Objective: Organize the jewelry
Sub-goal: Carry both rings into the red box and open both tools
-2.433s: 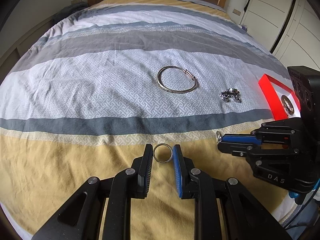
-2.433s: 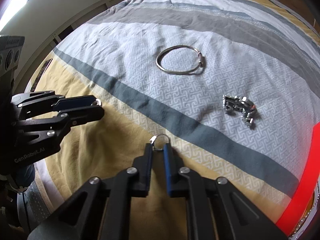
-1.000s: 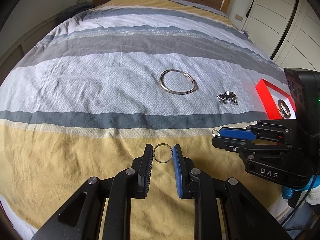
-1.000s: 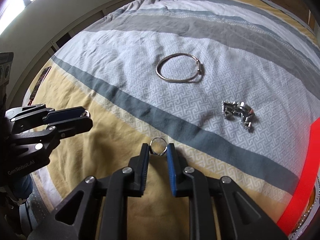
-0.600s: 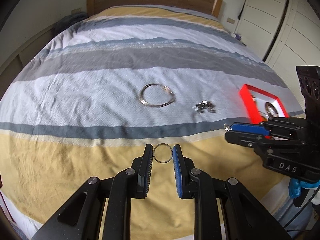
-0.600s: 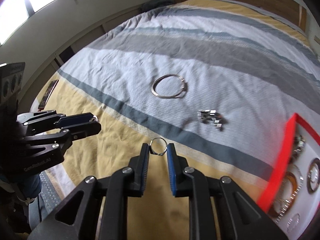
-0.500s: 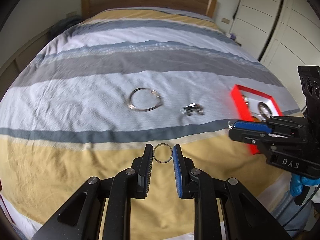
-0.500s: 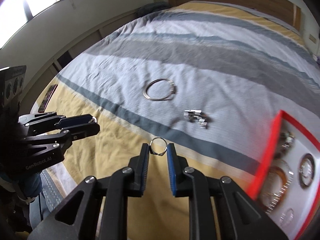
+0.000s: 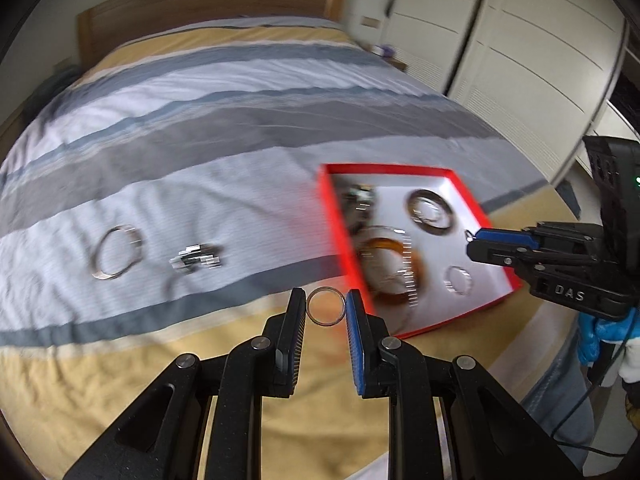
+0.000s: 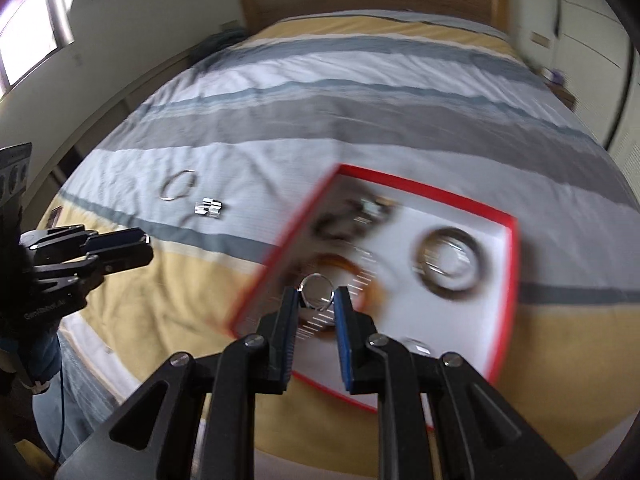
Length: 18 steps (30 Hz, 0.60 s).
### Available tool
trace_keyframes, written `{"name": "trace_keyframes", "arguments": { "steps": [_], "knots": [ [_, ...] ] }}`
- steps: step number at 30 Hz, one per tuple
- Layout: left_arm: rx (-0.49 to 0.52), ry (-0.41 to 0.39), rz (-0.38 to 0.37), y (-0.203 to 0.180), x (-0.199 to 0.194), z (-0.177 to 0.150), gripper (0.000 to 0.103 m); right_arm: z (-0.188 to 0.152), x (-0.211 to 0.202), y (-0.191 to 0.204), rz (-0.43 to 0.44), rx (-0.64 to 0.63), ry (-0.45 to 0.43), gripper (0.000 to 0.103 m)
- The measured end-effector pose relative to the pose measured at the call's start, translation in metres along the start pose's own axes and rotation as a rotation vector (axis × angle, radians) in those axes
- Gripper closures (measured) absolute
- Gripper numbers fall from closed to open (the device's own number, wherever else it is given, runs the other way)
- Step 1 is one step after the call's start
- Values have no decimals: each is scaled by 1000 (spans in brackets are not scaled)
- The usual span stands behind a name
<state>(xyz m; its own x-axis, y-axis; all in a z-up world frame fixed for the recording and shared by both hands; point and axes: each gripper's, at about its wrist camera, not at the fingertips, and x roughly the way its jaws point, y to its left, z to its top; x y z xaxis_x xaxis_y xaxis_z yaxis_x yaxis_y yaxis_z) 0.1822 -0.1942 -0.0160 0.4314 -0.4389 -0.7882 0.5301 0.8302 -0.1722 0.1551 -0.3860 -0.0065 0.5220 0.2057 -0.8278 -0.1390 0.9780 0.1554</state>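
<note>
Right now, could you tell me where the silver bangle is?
In the left wrist view the silver bangle lies on the white stripe of the bedspread, left of the chain bracelet and outside the red tray.

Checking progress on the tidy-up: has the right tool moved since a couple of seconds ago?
Yes. The right tool, shut on a ring, has swung rightward from the yellow part of the bedspread to above the red tray.

A bed (image 9: 224, 152) filled most of both views, its duvet striped in yellow, white, grey and blue-grey bands. A wooden headboard (image 9: 208, 8) stood at 12 o'clock behind it. White panelled wardrobe doors (image 9: 520, 52) rose at 2 o'clock in the left wrist view. A bright window (image 10: 28, 40) showed at 10 o'clock in the right wrist view
</note>
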Motion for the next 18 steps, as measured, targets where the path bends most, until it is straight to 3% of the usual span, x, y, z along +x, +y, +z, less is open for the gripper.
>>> {"name": "trace_keyframes", "arguments": {
  "steps": [7, 18],
  "knots": [
    [89, 76, -61, -51, 48, 11, 83, -19, 25, -41, -6, 15, 80, 86],
    [149, 186, -102, -90, 101, 7, 83, -31, 55, -55, 40, -67, 178, 86]
  ]
}}
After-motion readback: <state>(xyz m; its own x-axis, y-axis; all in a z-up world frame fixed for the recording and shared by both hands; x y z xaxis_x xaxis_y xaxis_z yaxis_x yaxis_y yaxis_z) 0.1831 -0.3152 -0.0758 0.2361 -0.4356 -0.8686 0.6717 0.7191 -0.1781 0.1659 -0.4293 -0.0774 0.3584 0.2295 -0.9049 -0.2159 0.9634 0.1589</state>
